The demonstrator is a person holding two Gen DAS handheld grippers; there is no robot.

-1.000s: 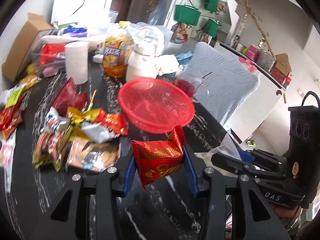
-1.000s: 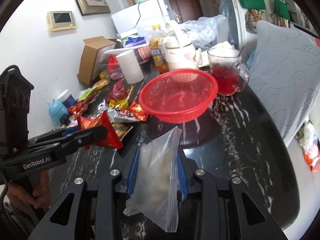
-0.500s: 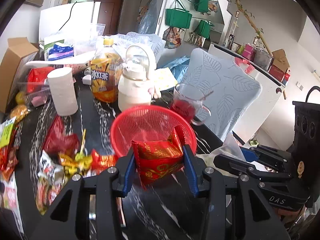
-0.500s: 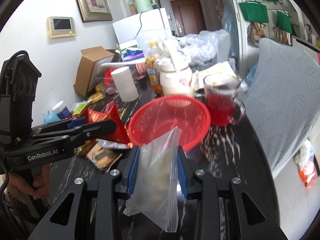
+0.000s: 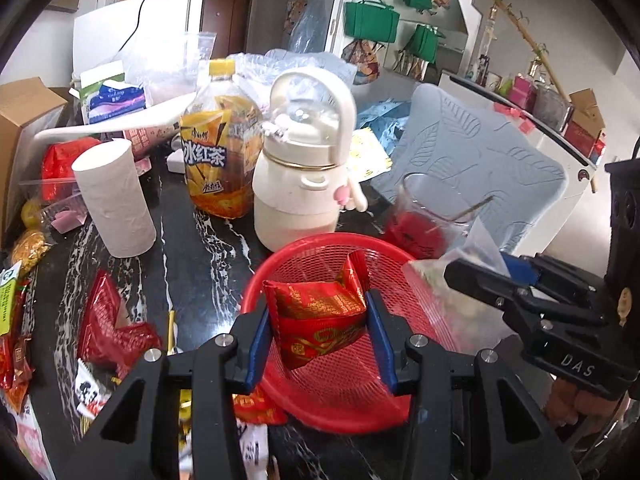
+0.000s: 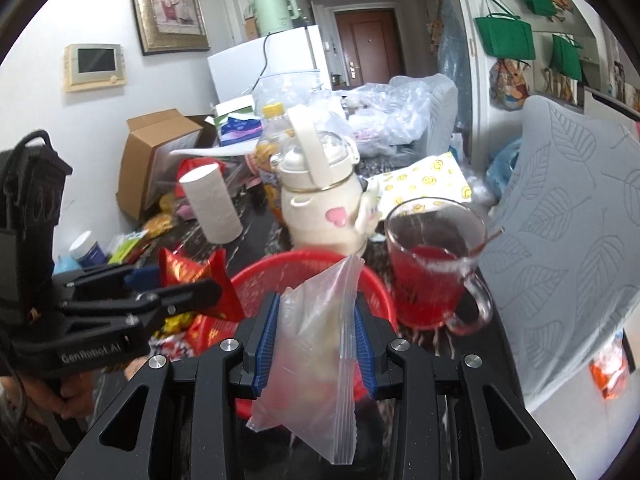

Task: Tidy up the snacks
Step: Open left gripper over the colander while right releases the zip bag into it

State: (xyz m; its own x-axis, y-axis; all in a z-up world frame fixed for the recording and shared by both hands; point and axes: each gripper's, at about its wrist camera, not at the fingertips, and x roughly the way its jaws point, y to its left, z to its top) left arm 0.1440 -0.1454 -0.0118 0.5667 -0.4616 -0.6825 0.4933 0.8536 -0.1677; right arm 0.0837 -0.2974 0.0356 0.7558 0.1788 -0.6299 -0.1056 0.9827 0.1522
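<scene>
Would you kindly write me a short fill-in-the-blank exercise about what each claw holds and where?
1. The left claw grips a ____ snack packet.
2. The right claw holds a clear ____ bag.
3. Both claws hang above the red ____.
4. Behind the cream kettle, the tea bottle has a ____ cap.

Missing words: red; zip; basket; yellow

Black marble table (image 5: 188,240): red basket (image 5: 404,304), tissue roll (image 5: 114,200), tea btl (image 5: 218,152), cream kettle (image 5: 304,184), loose snack pkts (image 5: 108,332).
</scene>
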